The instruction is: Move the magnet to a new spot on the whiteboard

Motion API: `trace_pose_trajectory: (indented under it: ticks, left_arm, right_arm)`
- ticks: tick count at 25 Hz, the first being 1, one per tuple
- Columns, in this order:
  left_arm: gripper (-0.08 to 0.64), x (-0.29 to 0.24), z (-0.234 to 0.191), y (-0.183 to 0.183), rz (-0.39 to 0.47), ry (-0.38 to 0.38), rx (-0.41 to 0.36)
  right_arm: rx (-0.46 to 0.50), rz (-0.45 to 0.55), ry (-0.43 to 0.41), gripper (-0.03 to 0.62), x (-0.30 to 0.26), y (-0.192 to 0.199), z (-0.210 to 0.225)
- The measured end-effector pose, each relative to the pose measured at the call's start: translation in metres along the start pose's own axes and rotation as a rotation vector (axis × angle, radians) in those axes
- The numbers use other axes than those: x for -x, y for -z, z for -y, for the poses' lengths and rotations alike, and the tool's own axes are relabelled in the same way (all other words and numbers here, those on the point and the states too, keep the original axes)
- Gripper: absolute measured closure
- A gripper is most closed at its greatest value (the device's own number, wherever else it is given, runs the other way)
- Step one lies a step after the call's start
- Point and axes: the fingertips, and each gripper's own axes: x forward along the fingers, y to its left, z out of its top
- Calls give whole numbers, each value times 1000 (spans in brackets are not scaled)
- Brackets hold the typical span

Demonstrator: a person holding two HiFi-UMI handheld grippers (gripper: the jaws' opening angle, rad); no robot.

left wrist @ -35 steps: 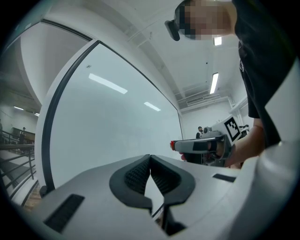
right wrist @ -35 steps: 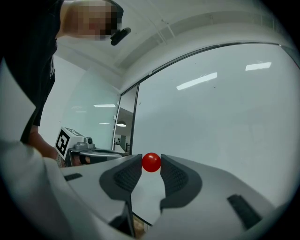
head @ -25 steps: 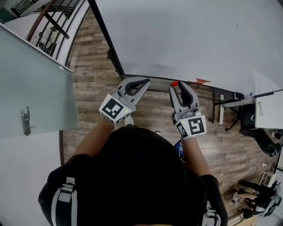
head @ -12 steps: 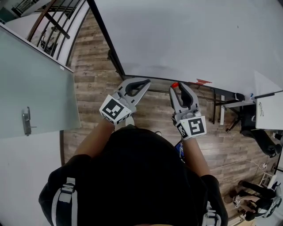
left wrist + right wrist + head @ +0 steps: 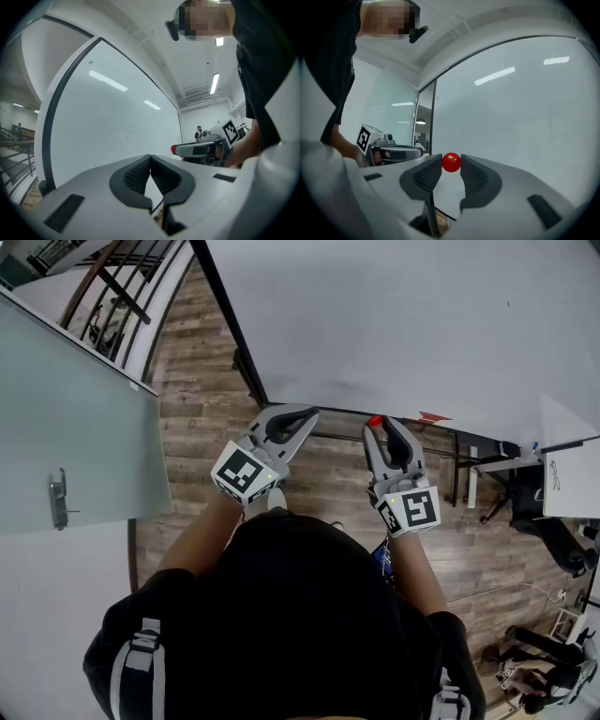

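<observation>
Right gripper point(image 5: 451, 165): closed on the magnet point(image 5: 451, 162). It's a small red ball, pinched only at the very tips of the jaws. Left gripper point(image 5: 150, 160): jaws together, nothing in them, parked just beside the right one.

Risks, nearest first:
- Tip grip on a round part. Any twist or extra squeeze could squirt the ball out sideways. There's no pad depth behind it to catch it.
- The left gripper sits close. If the right one swings left during the move, they could knock together and jar the magnet loose.
- The magnet is right up at the whiteboard point(image 5: 394, 324). Can't tell if it touches the surface or sits just off it. If it's near but not on, the pull could snap it onto the board early, or rotate it in the jaws, and it lands on the wrong spot.
- In the head view it sits low, near the board's dark bottom frame point(image 5: 342, 412). Letting go there risks seating it on the edge instead of the white face, so it may not hold.
- Beyond that is the wooden floor point(image 5: 216, 381), well below. A dropped ball would likely roll away.
</observation>
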Motion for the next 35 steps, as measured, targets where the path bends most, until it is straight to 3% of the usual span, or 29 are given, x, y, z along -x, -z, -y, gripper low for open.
trace_pose_trajectory:
  ticks: [11, 17, 26, 31, 35]
  left_arm:
    - [555, 7, -40, -31, 32, -38, -21]
    - [555, 1, -60, -58, 75, -47, -38]
    - [555, -45, -47, -102, 136, 14, -68]
    - [555, -59, -38, -111, 154, 66, -80]
    - [555, -101, -18, -122, 161, 98, -87]
  right_arm:
    - [72, 35, 23, 472, -29, -24, -4]
    - [160, 79, 84, 472, -49, -55, 4]
    - [213, 111, 271, 471, -36, -96, 82]
    - [249, 140, 342, 471, -23, -115, 102]
    - [256, 152, 389, 471, 0, -126, 142]
